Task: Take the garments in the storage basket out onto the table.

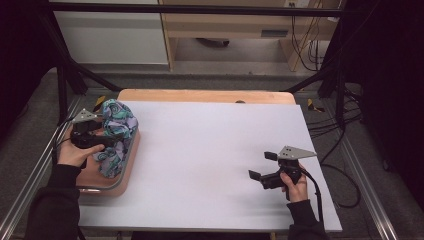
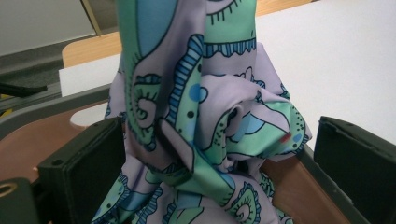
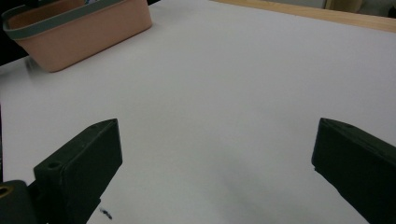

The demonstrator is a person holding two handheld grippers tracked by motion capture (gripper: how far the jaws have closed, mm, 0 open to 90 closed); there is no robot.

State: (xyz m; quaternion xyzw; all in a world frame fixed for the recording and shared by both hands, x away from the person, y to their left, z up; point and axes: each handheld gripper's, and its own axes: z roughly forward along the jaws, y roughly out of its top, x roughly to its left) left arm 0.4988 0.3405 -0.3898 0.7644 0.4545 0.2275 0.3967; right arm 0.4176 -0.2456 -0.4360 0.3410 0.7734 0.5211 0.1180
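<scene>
A bunched cloth printed in lilac, green and blue lies heaped in a pink tray at the table's left edge. My left gripper is over the tray against the cloth's left side. In the left gripper view its jaws stand wide apart with the cloth rising between them, and the left gripper is open. My right gripper is at the front right of the white table, open and holding nothing. The right gripper hovers over bare table, with the pink tray far off.
A white sheet covers the wooden table. Black frame posts stand at the back left and back right, and cables trail along the floor at the right.
</scene>
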